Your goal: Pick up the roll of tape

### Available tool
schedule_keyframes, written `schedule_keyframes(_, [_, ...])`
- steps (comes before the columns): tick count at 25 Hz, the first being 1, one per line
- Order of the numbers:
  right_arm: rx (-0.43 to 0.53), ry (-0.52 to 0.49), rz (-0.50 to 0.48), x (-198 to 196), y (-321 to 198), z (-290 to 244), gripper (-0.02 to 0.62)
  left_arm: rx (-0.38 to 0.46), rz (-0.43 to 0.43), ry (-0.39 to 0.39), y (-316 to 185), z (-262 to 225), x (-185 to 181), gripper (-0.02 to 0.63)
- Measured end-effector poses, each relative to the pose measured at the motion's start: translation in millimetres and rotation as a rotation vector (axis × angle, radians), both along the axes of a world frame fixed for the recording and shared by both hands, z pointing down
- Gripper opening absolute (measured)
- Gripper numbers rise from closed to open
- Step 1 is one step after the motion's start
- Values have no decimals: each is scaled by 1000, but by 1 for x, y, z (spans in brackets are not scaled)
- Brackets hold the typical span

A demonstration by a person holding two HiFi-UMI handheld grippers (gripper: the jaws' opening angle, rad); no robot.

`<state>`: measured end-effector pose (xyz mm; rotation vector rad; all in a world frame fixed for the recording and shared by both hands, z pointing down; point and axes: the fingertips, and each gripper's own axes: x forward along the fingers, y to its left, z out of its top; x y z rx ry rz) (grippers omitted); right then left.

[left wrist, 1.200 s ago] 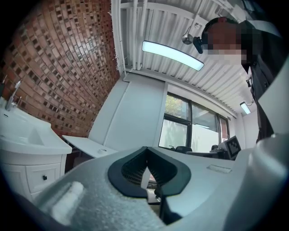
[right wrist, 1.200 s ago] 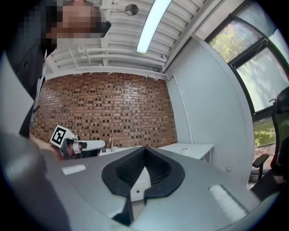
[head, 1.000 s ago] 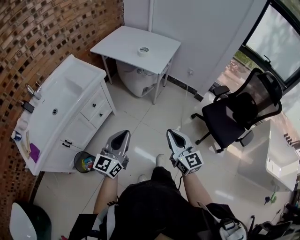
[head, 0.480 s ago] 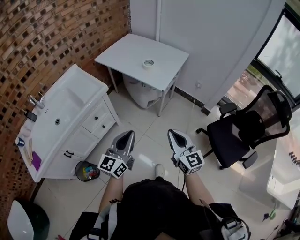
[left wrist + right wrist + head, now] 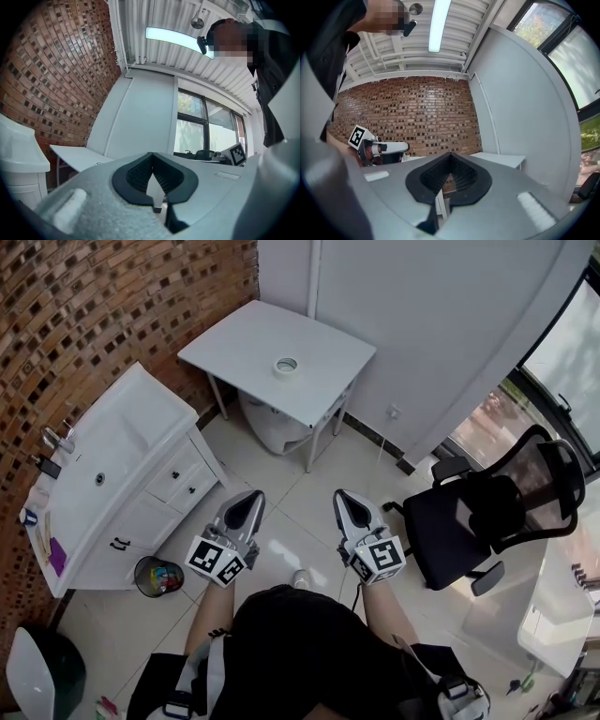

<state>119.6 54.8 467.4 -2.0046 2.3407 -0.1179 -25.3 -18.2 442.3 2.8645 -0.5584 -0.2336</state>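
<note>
pale floor tiles [image 5: 281, 474] fill lower centre, where the left gripper [image 5: 249, 500] and right gripper [image 5: 345, 500] hang side by side, jaws pressed together, empty. at upper centre, well apart, the roll of tape [image 5: 286, 365] lies on the white table [image 5: 239, 338]; arriving closed could shove it away.

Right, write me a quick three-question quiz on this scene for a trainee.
1. True or false: the roll of tape lies on the white table.
2. The left gripper and right gripper are: A shut on the tape; B shut and empty; C wide open.
3. What stands on the floor beside the sink cabinet?
Key: 1 true; 2 B; 3 a small waste bin.
</note>
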Motion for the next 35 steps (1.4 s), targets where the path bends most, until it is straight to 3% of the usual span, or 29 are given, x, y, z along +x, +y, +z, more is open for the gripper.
schedule_keyframes(7, [-9, -13, -7, 43, -6, 12, 5, -16, -10, -10, -2, 12, 38, 2])
schedule_keyframes(16, [-23, -23, -4, 62, -36, 28, 5, -20, -41, -35, -32, 18, 45, 2])
schedule_keyframes(20, [-17, -10, 17, 72, -54, 26, 5, -26, -47, -27, -64, 24, 53, 2])
schedule_keyframes(27, [-17, 10, 97, 110, -108, 27, 5, 29, 14, 20, -130, 2, 91, 2])
schedule_keyframes(35, [-19, 77, 120, 136, -158, 13, 5, 3, 5, 40, -215, 17, 116, 2])
